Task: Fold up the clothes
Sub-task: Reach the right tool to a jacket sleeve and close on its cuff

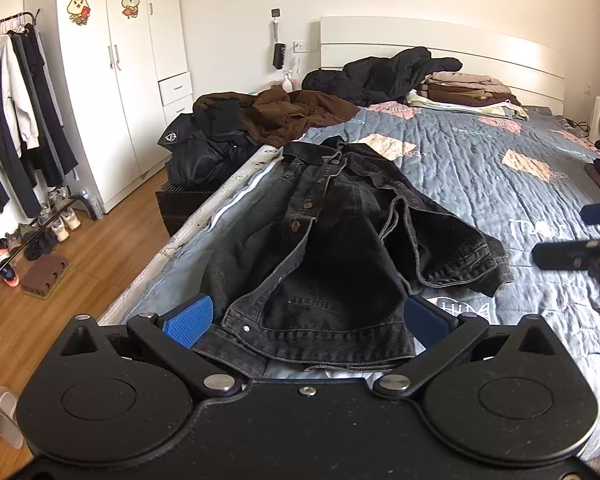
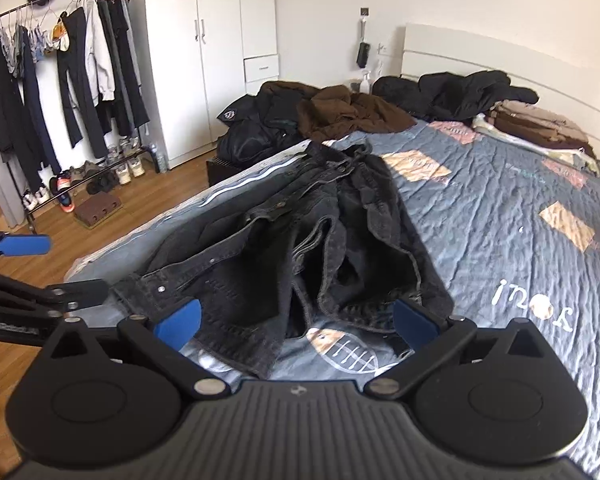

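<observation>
A: What writing is showing anywhere?

B: White letters are sitting on the grey patchwork quilt (image 1: 480, 168), but they are facing away and I cannot read them. A white diamond logo is showing on the black jacket (image 1: 204, 148) piled on the dark box beside the bed; its wording is too small to tell.

A: Where is the garment lying?

B: The black denim jacket (image 1: 332, 240) is lying crumpled along the near left edge of the bed, collar pointing toward the headboard, buttons showing, hem nearest the cameras.

A: And the grippers?

B: The left gripper (image 1: 308, 318) is standing released, its blue pads spread on either side of the jacket's hem, grasping nothing. The right gripper (image 2: 296, 320) is also spread wide just over the jacket's lower right corner.

A: Any containers?

B: A spray bottle (image 1: 287, 81) is standing by the headboard; its contents are not visible. Folded brown and beige clothes (image 1: 464, 92) are stacked near the pillow end.
</observation>
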A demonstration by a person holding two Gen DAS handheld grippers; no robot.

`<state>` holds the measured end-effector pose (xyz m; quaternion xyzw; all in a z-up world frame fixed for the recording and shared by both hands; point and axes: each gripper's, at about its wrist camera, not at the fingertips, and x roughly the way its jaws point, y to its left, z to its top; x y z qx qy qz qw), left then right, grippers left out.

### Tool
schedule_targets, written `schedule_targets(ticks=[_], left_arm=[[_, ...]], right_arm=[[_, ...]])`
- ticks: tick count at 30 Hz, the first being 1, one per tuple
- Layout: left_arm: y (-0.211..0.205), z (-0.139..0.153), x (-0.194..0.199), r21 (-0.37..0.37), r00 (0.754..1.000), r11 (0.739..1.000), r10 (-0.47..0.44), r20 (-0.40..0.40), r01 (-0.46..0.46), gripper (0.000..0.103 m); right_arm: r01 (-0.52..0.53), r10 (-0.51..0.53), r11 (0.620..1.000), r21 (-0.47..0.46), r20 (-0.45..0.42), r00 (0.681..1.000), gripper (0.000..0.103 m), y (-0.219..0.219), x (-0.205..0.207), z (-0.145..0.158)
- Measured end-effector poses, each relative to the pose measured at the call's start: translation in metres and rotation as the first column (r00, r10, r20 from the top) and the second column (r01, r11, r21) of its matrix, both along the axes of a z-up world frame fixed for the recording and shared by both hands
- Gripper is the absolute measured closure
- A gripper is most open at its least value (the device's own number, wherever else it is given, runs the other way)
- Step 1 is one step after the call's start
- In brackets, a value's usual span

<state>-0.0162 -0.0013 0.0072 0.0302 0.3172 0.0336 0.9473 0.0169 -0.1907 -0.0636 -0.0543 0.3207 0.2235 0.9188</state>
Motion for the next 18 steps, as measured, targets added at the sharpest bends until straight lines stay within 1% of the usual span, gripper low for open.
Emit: schedule_targets(ticks=[5,8,13,18], left_arm=[[0.009,-0.017,0.006,0.010,1.000,1.000,0.009,-0.011,-0.008,0.000],[0.012,-0.031,0.012,0.020,1.000,1.000,0.004,-0.022,-0.003,0.000],[0.018,-0.058,0.020,-0.004,0.998,1.000,-0.022,-0.059,0.021,0.000],[0.028,-0.077,0.024,-0.035,0.997,0.999,-0.028,-0.071,0.025,0.000]], right_arm=[[0.008,-0.008,1.000,-0.003,0.005,1.000,0.000,-0.024,0.021,-0.018],[0.057,-0.058,0.998,-0.038,-0.022,0.998,0.000,-0.040,0.041,-0.039],[0.084,-0.091,0.993,-0.083,-0.092,0.992,0.000,-0.059,0.076,-0.079],[0.126,-0.134,0.989,-0.071,-0.128,0.983,0.000,-0.083,0.117,-0.113]])
